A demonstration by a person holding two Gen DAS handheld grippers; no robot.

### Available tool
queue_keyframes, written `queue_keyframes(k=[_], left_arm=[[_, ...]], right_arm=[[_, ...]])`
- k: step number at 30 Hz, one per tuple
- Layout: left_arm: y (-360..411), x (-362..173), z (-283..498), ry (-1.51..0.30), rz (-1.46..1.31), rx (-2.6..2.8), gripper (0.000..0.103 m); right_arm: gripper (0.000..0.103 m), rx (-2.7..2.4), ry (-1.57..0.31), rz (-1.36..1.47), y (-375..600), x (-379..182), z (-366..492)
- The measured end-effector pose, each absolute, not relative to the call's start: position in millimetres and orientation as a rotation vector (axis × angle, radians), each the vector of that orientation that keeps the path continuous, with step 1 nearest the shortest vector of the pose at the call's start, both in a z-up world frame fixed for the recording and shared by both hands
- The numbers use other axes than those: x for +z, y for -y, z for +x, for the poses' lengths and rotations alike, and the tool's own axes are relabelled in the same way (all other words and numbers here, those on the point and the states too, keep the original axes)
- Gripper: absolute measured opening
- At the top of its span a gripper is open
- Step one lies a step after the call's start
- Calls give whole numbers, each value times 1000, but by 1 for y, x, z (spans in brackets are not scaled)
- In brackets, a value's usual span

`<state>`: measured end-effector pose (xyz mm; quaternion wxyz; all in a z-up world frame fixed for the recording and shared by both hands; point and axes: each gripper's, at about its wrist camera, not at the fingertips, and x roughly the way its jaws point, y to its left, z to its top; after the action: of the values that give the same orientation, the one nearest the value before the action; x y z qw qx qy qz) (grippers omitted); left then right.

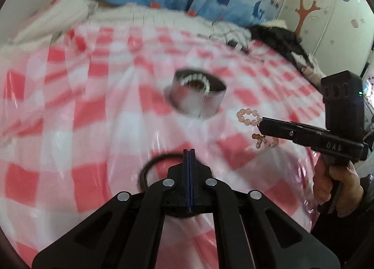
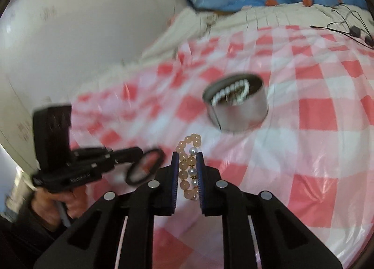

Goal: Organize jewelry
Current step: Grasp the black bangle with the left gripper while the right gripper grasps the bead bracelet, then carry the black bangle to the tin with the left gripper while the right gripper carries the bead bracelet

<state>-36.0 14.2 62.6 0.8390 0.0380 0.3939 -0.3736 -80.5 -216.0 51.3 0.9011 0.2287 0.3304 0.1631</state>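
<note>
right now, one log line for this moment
left tongs: shut on black ring | right tongs: shut on bead bracelet | tin: pearls inside

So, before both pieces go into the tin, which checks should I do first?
1. Right gripper grips the pink bead bracelet: ok.
2. Left gripper grips the black hair tie: ok.
3. Metal tin open on top: ok.
4. Tin upright on the checked cloth: ok.
5. Space beside the pearl strand inside: cannot tell, blurred.
6. Grippers apart from each other: ok.
</note>
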Motion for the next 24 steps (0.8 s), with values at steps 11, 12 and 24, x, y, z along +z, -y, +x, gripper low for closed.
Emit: queue_keyframes(k=[11,12,24], left_arm=[[-3,22,-23,-976,234,-710,0],[0,22,-26,-966,264,-706,0],[-12,40,-27,-867,286,-598,60]], right_arm=[[15,343,-628,541,231,54,-84],[15,345,-623,541,232,56,-85],[15,356,-601,544,234,59,-87]])
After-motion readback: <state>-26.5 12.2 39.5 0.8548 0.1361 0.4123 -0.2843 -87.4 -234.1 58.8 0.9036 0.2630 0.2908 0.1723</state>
